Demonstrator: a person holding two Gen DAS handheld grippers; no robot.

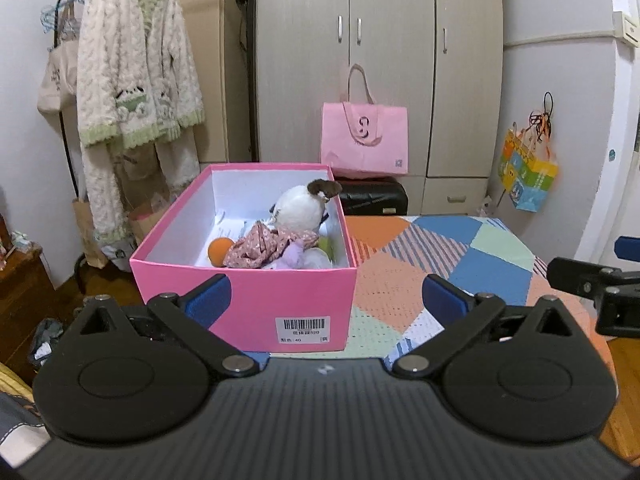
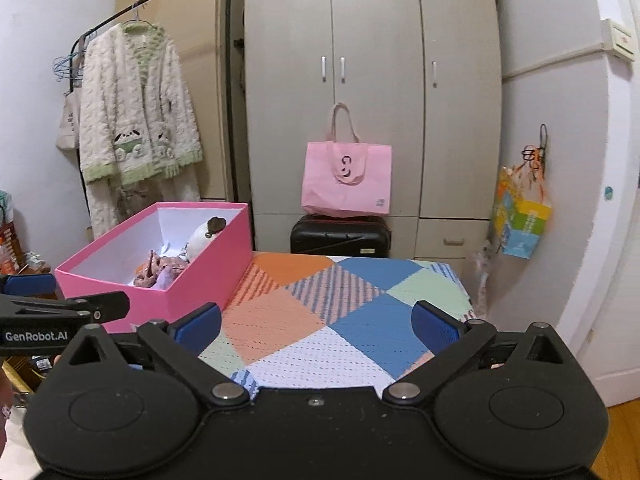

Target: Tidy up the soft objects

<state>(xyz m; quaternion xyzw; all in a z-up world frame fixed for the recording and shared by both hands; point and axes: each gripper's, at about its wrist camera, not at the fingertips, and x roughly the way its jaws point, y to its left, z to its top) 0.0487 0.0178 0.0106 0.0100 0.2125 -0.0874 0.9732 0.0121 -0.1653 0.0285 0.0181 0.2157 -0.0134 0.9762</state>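
A: Left wrist view. Left gripper (image 1: 326,294) spread to full width, nothing between the blue pads (image 1: 210,294), nothing held. Aimed at the near wall of the pink box (image 1: 244,304), sitting on the left part of the patchwork cloth (image 1: 440,264). Inside: white plush (image 1: 298,206) leaning toward the far right corner, floral fabric (image 1: 264,246) in front of it, orange ball (image 1: 220,252) on the left, purple item (image 1: 294,258) near the front wall.

B: Right wrist view?

A: Right gripper (image 2: 316,326) also fully spread, empty. Over bare cloth, box off to the left. Nothing soft visible outside the box.

B: Looks like sorting is done or nearly so. Advice?

A: Check the cloth edges hidden behind the gripper bodies. If tidying the contents, come in from above, clear the box rim, pinch the fabric mid-bundle. Avoid nudging the box, close to the left table edge.
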